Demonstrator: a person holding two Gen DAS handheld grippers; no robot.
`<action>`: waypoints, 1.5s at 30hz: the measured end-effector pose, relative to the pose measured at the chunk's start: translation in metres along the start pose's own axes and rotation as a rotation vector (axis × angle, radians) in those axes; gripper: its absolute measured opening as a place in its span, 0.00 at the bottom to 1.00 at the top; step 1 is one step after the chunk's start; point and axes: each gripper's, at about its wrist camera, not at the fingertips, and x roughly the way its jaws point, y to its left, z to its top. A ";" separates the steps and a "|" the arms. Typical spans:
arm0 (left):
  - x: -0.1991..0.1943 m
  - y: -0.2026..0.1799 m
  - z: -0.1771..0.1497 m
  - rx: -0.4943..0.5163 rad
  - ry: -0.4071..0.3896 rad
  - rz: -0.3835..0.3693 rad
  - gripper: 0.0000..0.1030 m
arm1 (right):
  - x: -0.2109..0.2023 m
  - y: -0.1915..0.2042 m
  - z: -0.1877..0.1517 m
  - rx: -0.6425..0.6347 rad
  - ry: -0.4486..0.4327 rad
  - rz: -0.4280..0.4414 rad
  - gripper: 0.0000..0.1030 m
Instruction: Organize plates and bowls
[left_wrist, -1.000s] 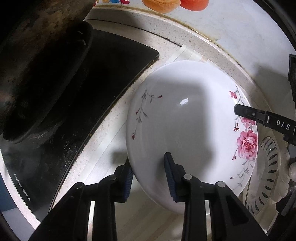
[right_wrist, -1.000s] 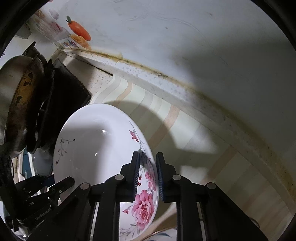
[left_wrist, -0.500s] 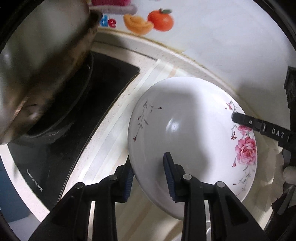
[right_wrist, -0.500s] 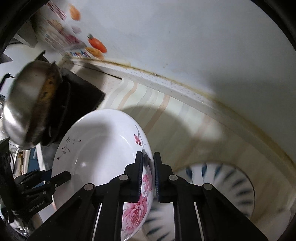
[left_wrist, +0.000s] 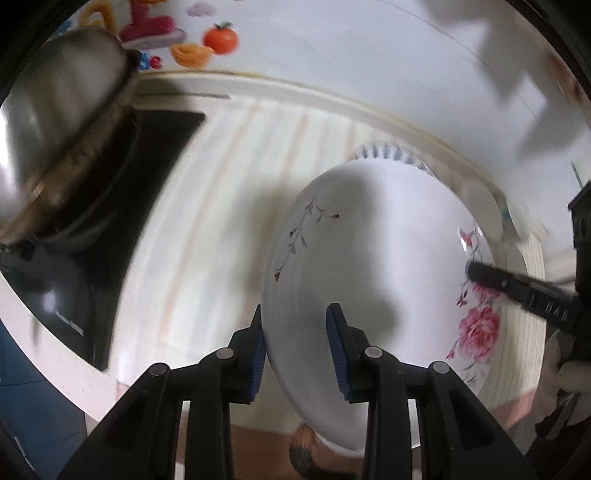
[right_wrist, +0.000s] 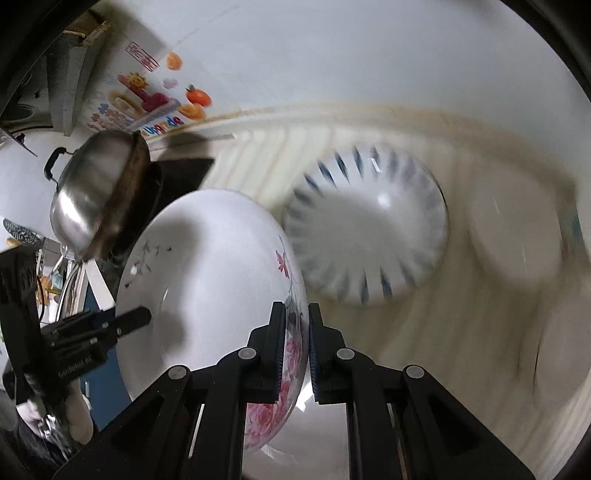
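At the far left a steel pot (right_wrist: 90, 192) sat on the black stove (left_wrist: 122, 206), and neither looked to be part of the job. Next along, the left tongs (left_wrist: 295, 345) straddled the near rim of the flowered plate (left_wrist: 373, 295), one blue pad outside and one inside; they were closed about the rim, though how tightly they bit I could not tell. The plate was held up off the striped bench (left_wrist: 221, 206), tilted, with nothing under it that it rested on. On its far, rose-painted edge the right tongs (right_wrist: 296, 347) were pressed close together, pinching the rim between the pads. So both tools carried the one plate.

Right of it, on the bench near the wall, lay a blue-striped dish (right_wrist: 369, 229), apart from the plate in the right wrist view and peeking out behind its upper edge in the left one. Further right was a plain white dish (right_wrist: 517, 232), too blurred to tell plate from bowl.

My judgement was that the work stood midway: the flowered plate was lifted and in transit, not yet set down. Left to do, it seemed, was to lay it on or beside the blue-striped dish, let go with both tongs, and then deal with the white one.
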 end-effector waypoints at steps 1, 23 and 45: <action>0.003 -0.003 -0.006 0.010 0.013 -0.003 0.28 | -0.002 -0.006 -0.018 0.026 0.004 -0.003 0.13; 0.069 -0.041 -0.054 0.219 0.169 0.098 0.28 | 0.030 -0.056 -0.152 0.217 0.071 -0.046 0.13; 0.084 -0.063 -0.056 0.268 0.182 0.186 0.27 | 0.034 -0.048 -0.136 0.199 0.136 -0.116 0.14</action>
